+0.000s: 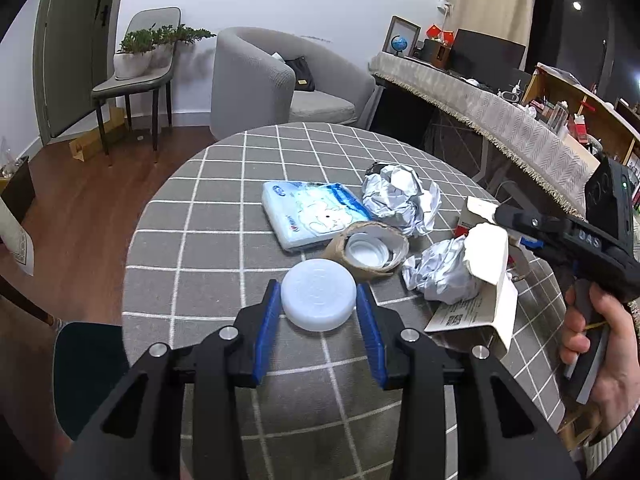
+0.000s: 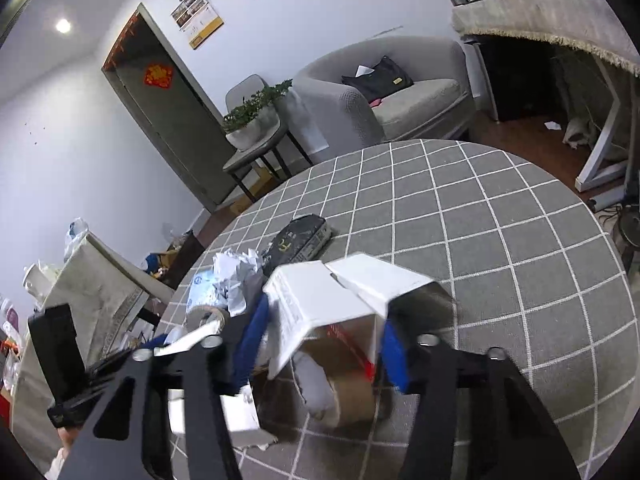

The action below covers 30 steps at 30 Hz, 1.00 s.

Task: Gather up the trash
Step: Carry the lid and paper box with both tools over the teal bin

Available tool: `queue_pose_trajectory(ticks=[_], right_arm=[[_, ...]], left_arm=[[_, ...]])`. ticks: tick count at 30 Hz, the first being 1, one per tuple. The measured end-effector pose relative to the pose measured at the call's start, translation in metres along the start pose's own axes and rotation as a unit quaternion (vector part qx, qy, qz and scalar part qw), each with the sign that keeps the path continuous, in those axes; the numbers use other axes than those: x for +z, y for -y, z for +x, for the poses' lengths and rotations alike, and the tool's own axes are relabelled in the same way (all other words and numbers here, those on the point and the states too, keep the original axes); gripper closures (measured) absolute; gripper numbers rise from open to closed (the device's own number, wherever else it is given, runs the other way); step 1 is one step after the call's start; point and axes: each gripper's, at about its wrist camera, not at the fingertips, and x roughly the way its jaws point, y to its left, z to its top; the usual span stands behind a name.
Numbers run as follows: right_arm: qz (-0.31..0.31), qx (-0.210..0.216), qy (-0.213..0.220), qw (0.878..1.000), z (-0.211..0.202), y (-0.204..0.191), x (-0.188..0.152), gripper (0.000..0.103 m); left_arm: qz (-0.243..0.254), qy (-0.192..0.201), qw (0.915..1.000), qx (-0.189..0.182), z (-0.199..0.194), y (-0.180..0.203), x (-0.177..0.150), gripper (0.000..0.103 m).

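My left gripper (image 1: 319, 300) is shut on a white plastic lid (image 1: 319, 294), held just above the round table (image 1: 224, 240) with its grey checked cloth. My right gripper (image 2: 320, 336) is shut on a torn white cardboard box (image 2: 332, 300); the box also shows in the left wrist view (image 1: 486, 276) at the right. A tape roll (image 1: 370, 250) with a white cap (image 1: 366, 250) inside, two crumpled paper balls (image 1: 400, 196) (image 1: 440, 274) and a blue tissue pack (image 1: 316, 212) lie on the table.
A dark flat pouch (image 2: 298, 240) lies on the table beyond the paper. A grey armchair (image 1: 280, 80) with a black bag, a chair with potted plants (image 1: 140, 56) and a cluttered long desk (image 1: 500, 108) stand around the table.
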Motion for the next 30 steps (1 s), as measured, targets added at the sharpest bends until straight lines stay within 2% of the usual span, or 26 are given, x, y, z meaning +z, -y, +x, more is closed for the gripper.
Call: queue_pose_trajectory(ticks=[4,9,15,20,30], right_arm=[[-0.011,-0.02,0.007,1.0,0.001,-0.009,0.001,0.062],[-0.043,-0.047,0.052,0.997,-0.01,-0.035,0.007,0.063],[-0.096,-0.061,0.095,0.989,-0.014,-0.077,0.008,0.064],[-0.123,-0.038,0.099,0.987,-0.007,-0.109,0.007,0.064],[-0.178,0.024,0.064,0.982,0.035,-0.2,-0.012,0.064]], left_arm=[[-0.003,0.002,1.0,0.006,-0.006,-0.011,-0.003,0.062],[-0.013,0.014,0.9997,0.015,-0.022,-0.03,-0.003,0.062],[-0.021,0.029,0.999,0.029,-0.042,-0.054,-0.008,0.062],[-0.029,0.033,0.9978,0.049,-0.057,-0.086,-0.013,0.062],[-0.058,0.011,0.9927,0.105,-0.07,-0.158,-0.039,0.062]])
